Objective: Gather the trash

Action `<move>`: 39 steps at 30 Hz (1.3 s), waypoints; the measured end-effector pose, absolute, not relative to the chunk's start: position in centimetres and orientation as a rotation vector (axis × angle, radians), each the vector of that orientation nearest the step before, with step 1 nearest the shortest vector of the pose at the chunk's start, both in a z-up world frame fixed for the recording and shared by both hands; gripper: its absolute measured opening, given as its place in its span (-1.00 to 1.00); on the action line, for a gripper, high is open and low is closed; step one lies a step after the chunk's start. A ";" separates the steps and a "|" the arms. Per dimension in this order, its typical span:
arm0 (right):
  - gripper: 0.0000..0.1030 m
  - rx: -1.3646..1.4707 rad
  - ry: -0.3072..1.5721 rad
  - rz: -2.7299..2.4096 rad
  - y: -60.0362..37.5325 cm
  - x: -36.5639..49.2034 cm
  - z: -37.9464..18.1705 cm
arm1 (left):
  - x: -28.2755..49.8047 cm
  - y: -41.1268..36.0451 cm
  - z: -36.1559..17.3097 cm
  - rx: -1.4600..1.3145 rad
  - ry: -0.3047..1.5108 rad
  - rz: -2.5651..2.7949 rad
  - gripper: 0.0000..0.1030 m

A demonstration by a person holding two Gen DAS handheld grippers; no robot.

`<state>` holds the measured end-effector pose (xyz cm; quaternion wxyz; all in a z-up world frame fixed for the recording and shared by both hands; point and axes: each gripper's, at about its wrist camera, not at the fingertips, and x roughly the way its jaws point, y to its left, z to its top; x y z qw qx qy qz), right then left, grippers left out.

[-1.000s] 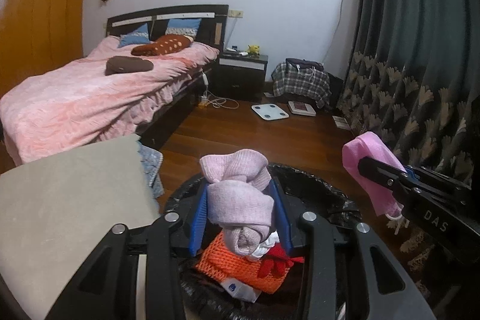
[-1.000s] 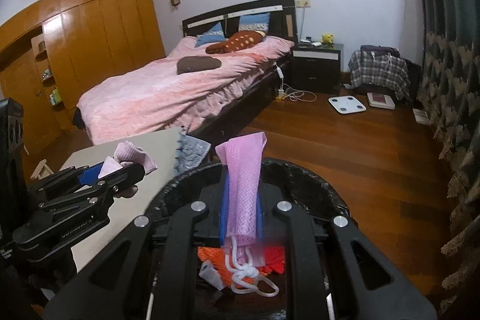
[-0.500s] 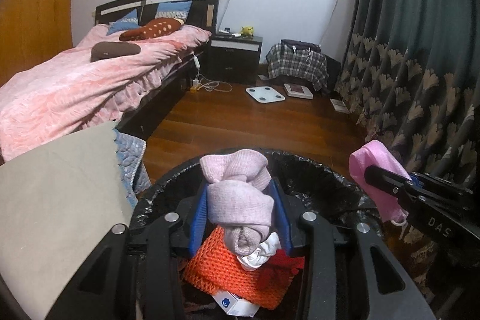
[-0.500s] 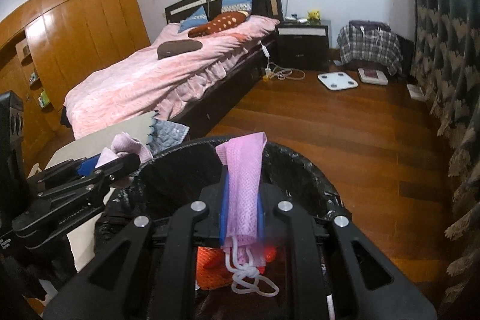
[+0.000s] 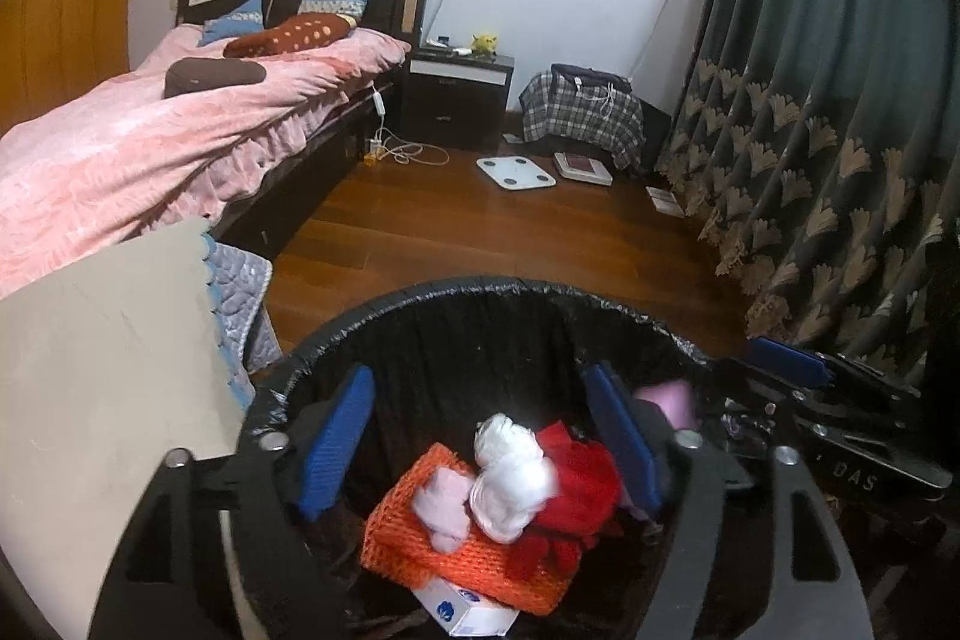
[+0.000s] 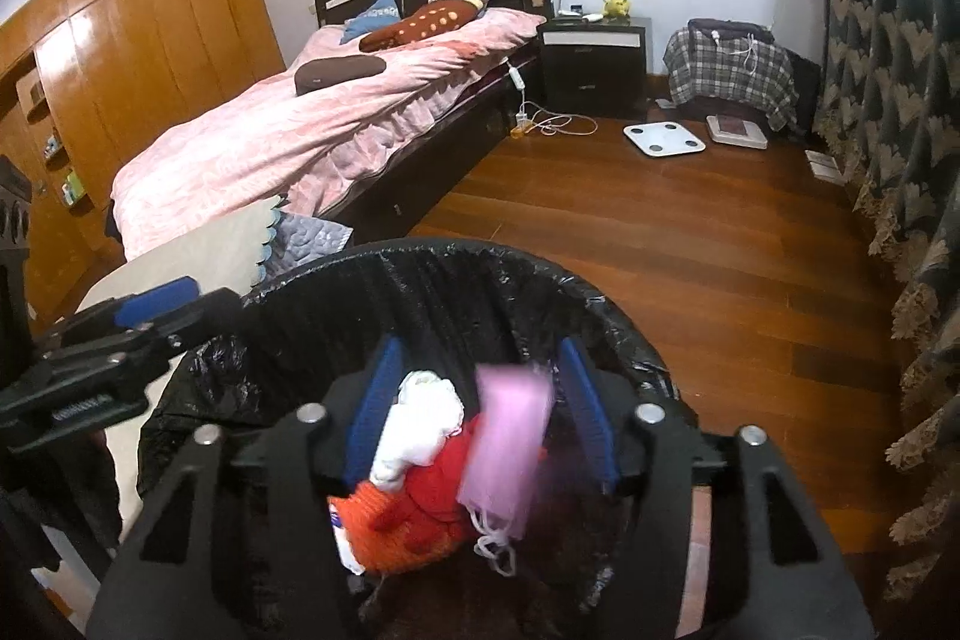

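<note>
Nearest, the left hand-held gripper [image 5: 480, 436] hangs over the round bin [image 5: 420, 298], its ribbed blue pads [image 5: 336, 436] spread wide with nothing between them; its jaws have just been opening. The knitted pale pink sock [image 5: 447, 511] lies released on the heap below, at about 6 o'clock from the pads, resting on an orange mesh-textured bundle [image 5: 420, 538] beside a crumpled white wad [image 5: 510, 478] and a fuzzy red cloth [image 5: 576, 490]; a small white carton [image 5: 462, 610] pokes out beneath. The right hand-held gripper [image 6: 480, 412] is likewise released, its jaws also just opened, and the thin pink face mask [image 6: 507, 451] (blurred, white ear loops dangling) sits between the pads without either pressing it, above the heap. The bin is lined with a crinkled, glossy black bag [image 6: 432, 280]. At 9 o'clock lies a flat beige surface [image 5: 102, 370]. Farther, toward 12 o'clock, stretches polished wood floor [image 6: 690, 244], then a bed [image 6: 288, 142] with a rumpled pink quilt.
</note>
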<state>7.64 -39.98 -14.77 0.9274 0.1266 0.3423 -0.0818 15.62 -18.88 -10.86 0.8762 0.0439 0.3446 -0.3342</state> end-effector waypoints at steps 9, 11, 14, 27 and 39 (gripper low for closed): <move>0.84 0.255 0.658 -0.211 -39.9 5.7 -12.4 | 14.7 -16.3 -7.6 0.073 0.665 -0.639 0.81; 0.86 0.262 0.648 -0.200 -39.7 5.0 -11.5 | 14.1 -15.4 -6.7 0.070 0.648 -0.620 0.88; 0.88 0.248 0.641 -0.184 -38.8 4.0 -10.1 | 13.2 -14.0 -5.5 0.076 0.632 -0.593 0.88; 0.90 0.214 0.597 -0.112 -33.8 1.2 -5.4 | 9.1 -8.6 -3.0 0.079 0.609 -0.492 0.88; 0.90 0.184 0.588 -0.064 -30.3 -0.1 -1.9 | 5.7 -5.8 -0.8 0.076 0.566 -0.453 0.88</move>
